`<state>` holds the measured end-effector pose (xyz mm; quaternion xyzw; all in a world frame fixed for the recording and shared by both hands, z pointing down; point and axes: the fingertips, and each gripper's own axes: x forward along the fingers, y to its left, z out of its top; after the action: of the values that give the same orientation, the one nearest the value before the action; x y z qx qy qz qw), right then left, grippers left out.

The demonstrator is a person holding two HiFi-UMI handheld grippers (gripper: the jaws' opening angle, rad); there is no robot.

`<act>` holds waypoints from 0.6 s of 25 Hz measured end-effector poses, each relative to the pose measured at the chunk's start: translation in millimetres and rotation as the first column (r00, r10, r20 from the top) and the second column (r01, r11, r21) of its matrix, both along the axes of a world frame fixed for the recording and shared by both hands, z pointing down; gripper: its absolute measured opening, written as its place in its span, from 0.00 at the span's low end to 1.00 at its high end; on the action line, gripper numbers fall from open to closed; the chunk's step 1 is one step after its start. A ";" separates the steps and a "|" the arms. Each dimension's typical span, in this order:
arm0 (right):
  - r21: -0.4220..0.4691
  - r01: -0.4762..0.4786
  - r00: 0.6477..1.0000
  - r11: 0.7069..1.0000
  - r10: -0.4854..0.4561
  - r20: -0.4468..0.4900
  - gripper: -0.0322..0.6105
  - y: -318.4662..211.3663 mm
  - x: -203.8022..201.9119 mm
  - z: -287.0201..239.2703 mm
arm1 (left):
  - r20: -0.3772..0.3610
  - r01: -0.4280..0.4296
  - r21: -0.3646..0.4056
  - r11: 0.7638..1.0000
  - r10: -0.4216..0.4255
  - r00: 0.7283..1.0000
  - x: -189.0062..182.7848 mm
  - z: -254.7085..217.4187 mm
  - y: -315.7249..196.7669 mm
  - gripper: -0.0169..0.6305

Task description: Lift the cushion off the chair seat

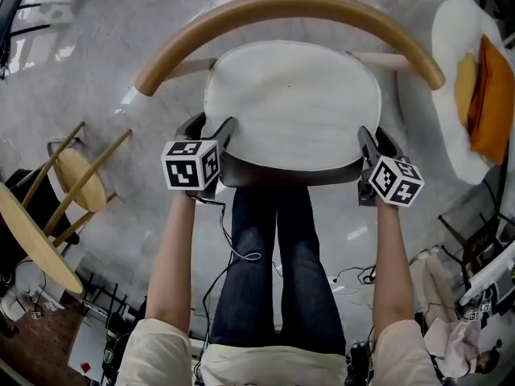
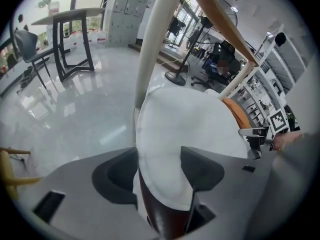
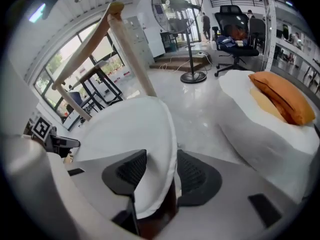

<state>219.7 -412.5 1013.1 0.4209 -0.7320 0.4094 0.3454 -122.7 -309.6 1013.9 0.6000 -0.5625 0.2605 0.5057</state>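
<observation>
Both forearms (image 1: pixel 173 256) reach straight out in the head view, bare and parallel, and both tools tip steeply down at the chair (image 1: pixel 290 6). The cushion (image 1: pixel 294 103) lies flat on the seat (image 1: pixel 290 175), a touch toward 12 o'clock from frame centre. It is a thin, rounded white pad in matte fabric with a neat seamed rim. Under it the seat shows as a dark, glossy brown lip, and behind, at 12 o'clock, a curved bar of pale wood makes the backrest.

The left gripper (image 1: pixel 211 129) sits at the cushion's 8 o'clock edge and the right gripper (image 1: pixel 376 141) at its 4 o'clock edge. Each carries a black-and-white marker cube (image 1: pixel 191 164).

In the left gripper view, the left gripper (image 2: pixel 159 171) has its jaws spread wide, with smooth dark moulded pads either side of the cushion (image 2: pixel 185 124) edge and the seat (image 2: pixel 165 216). One jaw is over the fabric and the other outside it, a gap shows, and nothing is pinched.

In the right gripper view, the right gripper (image 3: pixel 161 171) straddles the cushion (image 3: pixel 125 129) rim the same way. Its ribbed pads stand apart and close on both sides, and the fabric is undented, so there is no squeeze. Polished grey floor (image 1: pixel 96 47) gleams all around.
</observation>
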 end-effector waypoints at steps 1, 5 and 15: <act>-0.014 -0.009 1.000 1.000 0.010 0.024 0.37 1.0 0.8 1.2 | -0.006 0.003 0.000 1.000 -0.003 1.000 1.1 1.5 0.6 0.46; -0.044 -0.028 0.997 0.999 0.032 0.072 0.36 2.9 2.1 3.0 | -0.034 0.011 0.001 1.000 -0.011 0.999 2.9 3.8 2.2 0.45; 0.029 -0.053 0.998 0.998 0.052 0.026 0.23 6.2 0.2 -23.0 | -0.023 0.056 -0.003 0.998 -0.056 0.998 -11.1 -9.6 7.3 0.27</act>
<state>219.8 -406.2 990.1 0.4398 -0.7310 0.4127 0.3192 -133.7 -302.3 1004.3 0.5863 -0.5730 0.2400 0.5200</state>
